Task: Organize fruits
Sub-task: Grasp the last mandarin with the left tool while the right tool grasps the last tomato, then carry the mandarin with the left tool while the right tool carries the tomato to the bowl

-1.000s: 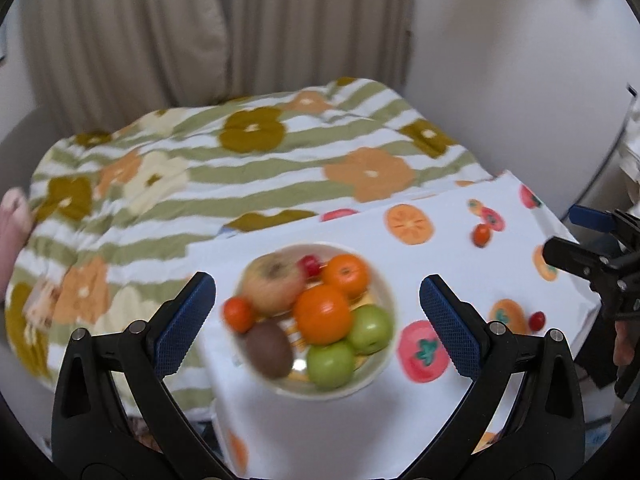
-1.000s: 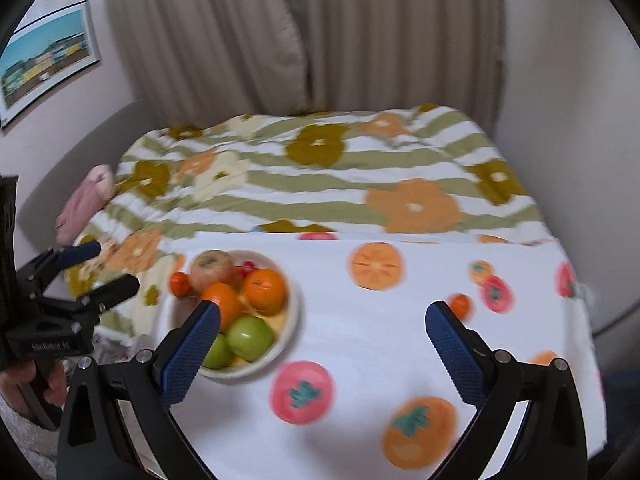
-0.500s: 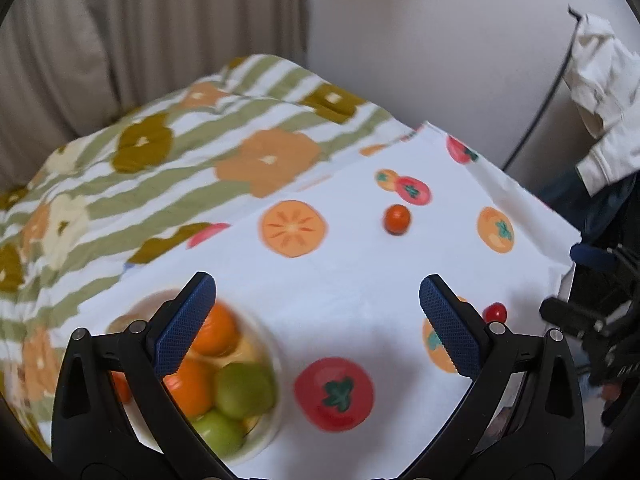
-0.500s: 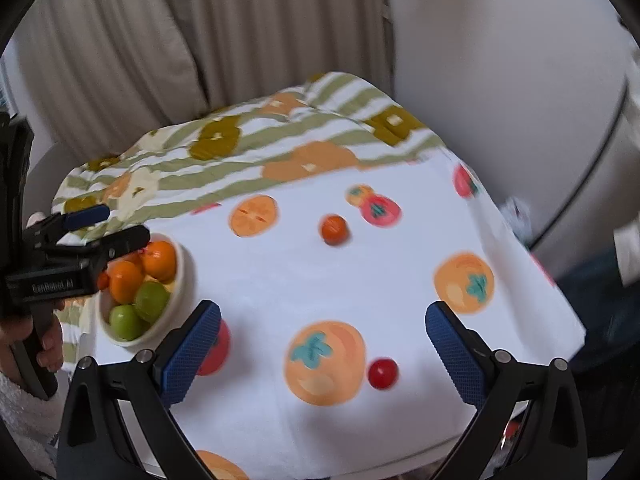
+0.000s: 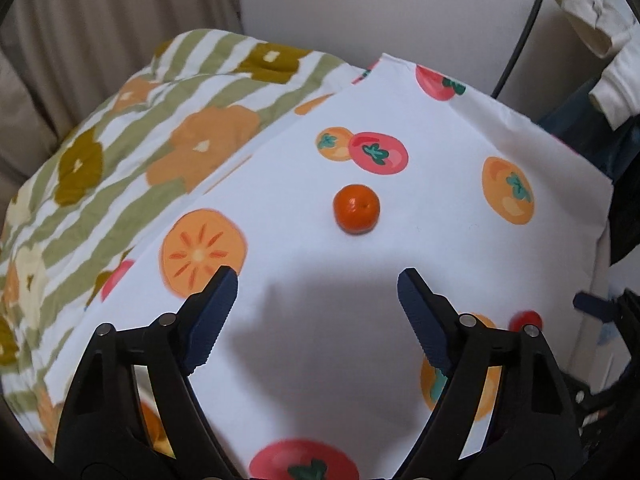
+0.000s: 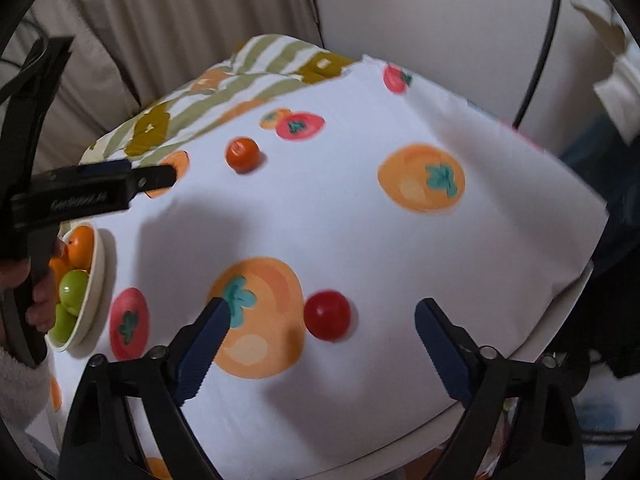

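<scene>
Two loose fruits lie out on the white fruit-print tablecloth [image 6: 352, 220], and the printed rounds around them are the first hazard: flat orange and red discs could be mistaken for real fruit, and a gripper could close on bare cloth.

Largest of the task's things, the bowl [image 6: 98, 280] sits at the table's left edge, already heaped with oranges and green fruit; one more piece dropped onto that pile may roll off, or a bump from the left tool beside it could nudge the bowl over the edge.

Next in size, the small orange [image 5: 356, 209] rests ahead of the left gripper [image 5: 318, 280], whose jaws stand wide apart and empty. Closing off-centre would probably squirt it away across the smooth cloth.

Smallest, the red cherry tomato [image 6: 327, 314] lies between the spread, empty jaws of the right gripper [image 6: 322, 312], near the table's front edge. It is round and slick; a hard pinch may burst it, and a glancing one could send it onto the floor.
</scene>
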Tool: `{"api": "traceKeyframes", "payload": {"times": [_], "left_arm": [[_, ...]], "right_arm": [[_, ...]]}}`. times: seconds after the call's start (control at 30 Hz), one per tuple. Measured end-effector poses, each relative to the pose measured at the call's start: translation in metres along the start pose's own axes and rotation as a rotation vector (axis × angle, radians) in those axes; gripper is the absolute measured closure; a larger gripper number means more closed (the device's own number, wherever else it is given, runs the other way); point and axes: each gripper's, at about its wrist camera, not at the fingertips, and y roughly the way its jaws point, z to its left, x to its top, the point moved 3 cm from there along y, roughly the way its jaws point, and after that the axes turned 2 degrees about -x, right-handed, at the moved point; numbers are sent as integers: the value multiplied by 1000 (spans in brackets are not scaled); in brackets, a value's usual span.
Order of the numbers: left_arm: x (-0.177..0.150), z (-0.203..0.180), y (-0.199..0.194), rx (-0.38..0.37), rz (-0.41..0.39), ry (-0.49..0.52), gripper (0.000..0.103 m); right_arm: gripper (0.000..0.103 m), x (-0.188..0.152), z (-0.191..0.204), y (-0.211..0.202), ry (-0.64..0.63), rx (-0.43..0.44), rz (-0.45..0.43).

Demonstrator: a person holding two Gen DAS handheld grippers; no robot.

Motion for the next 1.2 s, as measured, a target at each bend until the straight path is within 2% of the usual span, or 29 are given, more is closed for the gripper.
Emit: {"api": "traceKeyframes", "payload": {"times": [0.1,0.27,0.33,0.47,0.57,0.63,0.7,1.03,1.2], "left_arm": [[7,-8,18,1,5,31,25],[18,-18,46,10,15,70,28],[23,-20,53,12,11,77,34],[27,-25,65,18,19,83,40],[28,-29,69,19,20,77,48],[29,-30,70,20,22,76,57],[29,-31,71,29,23,78,61],[25,-32,68,35,28,85,62],[21,-31,65,40,36,83,62]], "right_arm": [[26,-9,-3,11,10,-7,15],[33,-19,-4,23,24,-5,42],[35,-20,-4,25,17,-11,43],[41,-21,-3,23,-10,-24,33],[43,-22,-4,21,-24,-24,32],[44,-23,-4,20,-26,-18,32],[46,-23,-5,19,-24,-12,30],[58,-15,-3,24,-45,3,26],[70,-13,0,27,-60,12,24]]}}
